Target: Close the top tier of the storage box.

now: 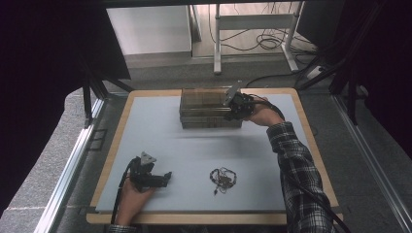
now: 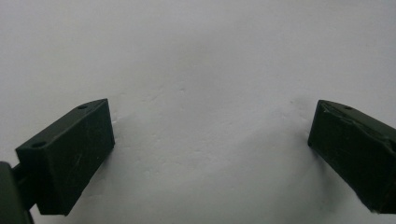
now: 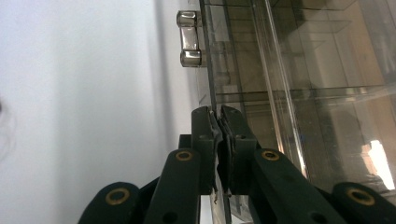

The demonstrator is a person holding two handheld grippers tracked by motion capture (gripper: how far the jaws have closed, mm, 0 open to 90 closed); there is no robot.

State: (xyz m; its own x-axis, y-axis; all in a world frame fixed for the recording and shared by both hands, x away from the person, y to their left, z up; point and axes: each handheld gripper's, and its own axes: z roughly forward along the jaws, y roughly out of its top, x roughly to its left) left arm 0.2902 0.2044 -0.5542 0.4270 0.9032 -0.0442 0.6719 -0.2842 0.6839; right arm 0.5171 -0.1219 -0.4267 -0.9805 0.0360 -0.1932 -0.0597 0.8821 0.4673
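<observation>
A smoky clear plastic box (image 1: 206,108) with inner compartments stands at the back of the white mat (image 1: 194,150). My right gripper (image 1: 232,109) is at the box's right end. In the right gripper view my right gripper (image 3: 217,116) has its jaws pressed together on a thin clear edge of the box (image 3: 289,84), below a metal clasp (image 3: 189,38). A small tangle of jewellery (image 1: 222,178) lies on the mat near the front. My left gripper (image 1: 163,178) rests on the mat left of the tangle. In its own view my left gripper (image 2: 210,126) is open with bare mat between the jaws.
The mat lies on a wooden table top (image 1: 311,141) with its edges all round. Beyond the table stand a desk frame (image 1: 252,29) and loose cables on the floor. A checked sleeve (image 1: 296,165) reaches across the right side of the mat.
</observation>
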